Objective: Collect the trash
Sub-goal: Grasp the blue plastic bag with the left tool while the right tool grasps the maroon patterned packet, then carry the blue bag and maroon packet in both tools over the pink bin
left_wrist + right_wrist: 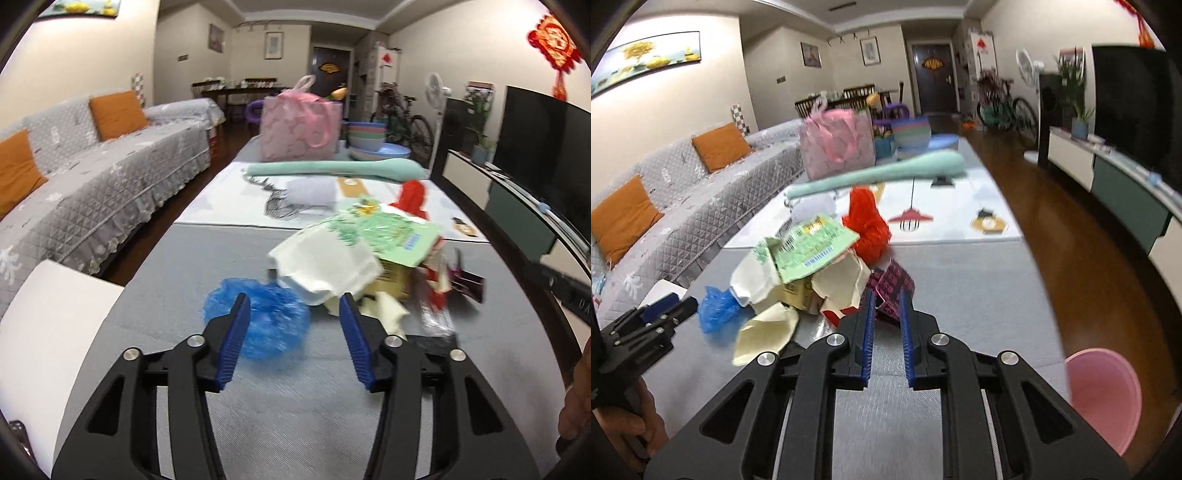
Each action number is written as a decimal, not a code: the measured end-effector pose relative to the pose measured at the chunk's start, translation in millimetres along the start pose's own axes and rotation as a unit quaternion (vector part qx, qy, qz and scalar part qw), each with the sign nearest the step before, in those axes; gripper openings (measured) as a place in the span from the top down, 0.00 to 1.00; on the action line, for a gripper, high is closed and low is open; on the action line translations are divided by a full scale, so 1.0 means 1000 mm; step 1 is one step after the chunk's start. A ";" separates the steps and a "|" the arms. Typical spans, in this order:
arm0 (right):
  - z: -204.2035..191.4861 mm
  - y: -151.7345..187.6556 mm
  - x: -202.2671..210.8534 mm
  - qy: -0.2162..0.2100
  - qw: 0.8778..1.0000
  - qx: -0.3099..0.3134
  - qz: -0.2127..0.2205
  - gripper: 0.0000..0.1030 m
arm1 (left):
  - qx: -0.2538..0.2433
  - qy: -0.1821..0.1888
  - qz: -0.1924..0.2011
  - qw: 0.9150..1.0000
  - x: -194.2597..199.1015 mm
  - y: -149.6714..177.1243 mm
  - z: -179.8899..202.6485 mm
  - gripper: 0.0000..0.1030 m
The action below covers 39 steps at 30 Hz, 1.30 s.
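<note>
While the trash pile [354, 254] sits mid-desk [177, 266], left tongs [295, 306] half-wide with nothing between them, just before the pile beside a blue bag [273, 325], right tongs [887, 299] narrow, pads touching the pile's patterned wrapper [892, 286], bare desk nearer than the pile, pink bin [1102, 398] past the desk's right edge.
</note>
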State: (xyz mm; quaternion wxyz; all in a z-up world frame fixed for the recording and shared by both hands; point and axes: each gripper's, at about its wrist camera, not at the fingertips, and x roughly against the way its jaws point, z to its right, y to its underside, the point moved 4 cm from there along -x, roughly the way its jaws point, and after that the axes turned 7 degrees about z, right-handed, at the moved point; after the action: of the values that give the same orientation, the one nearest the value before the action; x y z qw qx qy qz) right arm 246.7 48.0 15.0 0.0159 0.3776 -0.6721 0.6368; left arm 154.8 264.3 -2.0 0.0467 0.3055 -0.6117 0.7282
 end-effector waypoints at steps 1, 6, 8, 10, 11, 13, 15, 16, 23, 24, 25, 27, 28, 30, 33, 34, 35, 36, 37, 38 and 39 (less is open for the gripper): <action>-0.001 0.002 -0.007 -0.002 1.000 0.000 -0.005 0.84 | 0.009 -0.002 -0.011 1.000 -0.006 0.002 -0.004 0.51; -0.007 0.006 -0.040 -0.004 1.000 0.014 -0.024 0.77 | 0.012 -0.009 -0.036 0.999 -0.024 0.011 -0.007 0.46; -0.009 0.010 -0.052 -0.003 0.999 0.016 -0.036 0.73 | 0.009 -0.008 -0.043 0.999 -0.029 0.012 -0.006 0.45; -0.010 0.010 -0.057 -0.005 0.999 0.019 -0.044 0.71 | 0.006 -0.010 -0.049 0.999 -0.034 0.014 -0.006 0.45; -0.011 0.011 -0.059 -0.004 0.999 0.022 -0.045 0.71 | 0.006 -0.011 -0.053 0.999 -0.037 0.014 -0.007 0.45; -0.013 0.012 -0.063 0.001 0.998 0.031 -0.049 0.71 | 0.011 -0.015 -0.063 0.998 -0.044 0.015 -0.010 0.45; -0.012 0.014 -0.067 0.006 0.998 0.034 -0.054 0.71 | 0.016 -0.020 -0.072 0.997 -0.047 0.016 -0.015 0.48; -0.011 0.015 -0.069 0.008 0.998 0.034 -0.057 0.71 | 0.019 -0.020 -0.073 0.997 -0.049 0.016 -0.016 0.51; -0.013 0.019 -0.067 0.000 0.997 0.051 -0.061 0.88 | 0.020 -0.017 -0.075 0.997 -0.046 0.017 -0.019 0.96; -0.014 0.019 -0.065 -0.001 0.997 0.054 -0.059 0.89 | 0.021 -0.016 -0.072 0.997 -0.045 0.016 -0.018 0.98; -0.014 0.020 -0.063 -0.002 0.997 0.056 -0.056 0.90 | 0.024 -0.015 -0.069 0.997 -0.043 0.015 -0.020 0.99; -0.015 0.018 -0.058 -0.004 0.997 0.059 -0.050 0.91 | 0.029 -0.014 -0.060 0.998 -0.037 0.011 -0.023 0.99; -0.015 0.017 -0.054 -0.006 0.997 0.059 -0.045 0.91 | 0.030 -0.013 -0.054 0.998 -0.034 0.009 -0.024 0.99; -0.014 0.014 -0.044 -0.007 0.998 0.059 -0.034 0.91 | 0.031 -0.011 -0.043 0.999 -0.027 0.005 -0.024 0.99; -0.013 0.010 -0.031 -0.007 0.998 0.059 -0.022 0.91 | 0.032 -0.007 -0.027 0.999 -0.014 0.000 -0.024 0.99; -0.011 0.008 -0.025 -0.006 0.998 0.058 -0.018 0.91 | 0.033 -0.004 -0.023 0.999 -0.010 -0.002 -0.023 0.99; -0.009 0.007 -0.020 -0.005 0.998 0.056 -0.014 0.91 | 0.032 -0.002 -0.018 0.999 -0.006 -0.004 -0.022 0.99; -0.007 0.006 -0.014 -0.004 0.998 0.054 -0.010 0.91 | 0.030 0.000 -0.009 1.000 -0.001 -0.006 -0.021 0.99; -0.006 0.005 -0.009 -0.004 0.999 0.053 -0.007 0.91 | 0.029 0.000 -0.001 1.000 0.005 -0.008 -0.021 0.99; -0.005 0.004 -0.006 -0.003 0.999 0.053 -0.004 0.91 | 0.028 0.002 0.008 1.000 0.011 -0.010 -0.020 0.99; -0.004 0.003 0.001 -0.003 0.999 0.052 0.000 0.91 | 0.026 0.005 0.014 1.000 0.015 -0.012 -0.018 0.99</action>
State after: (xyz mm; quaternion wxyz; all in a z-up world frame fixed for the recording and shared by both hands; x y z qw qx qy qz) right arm 243.1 50.6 13.7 -0.0058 0.3792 -0.6383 0.6699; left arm 141.2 279.8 14.9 0.0311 0.2941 -0.5964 0.7462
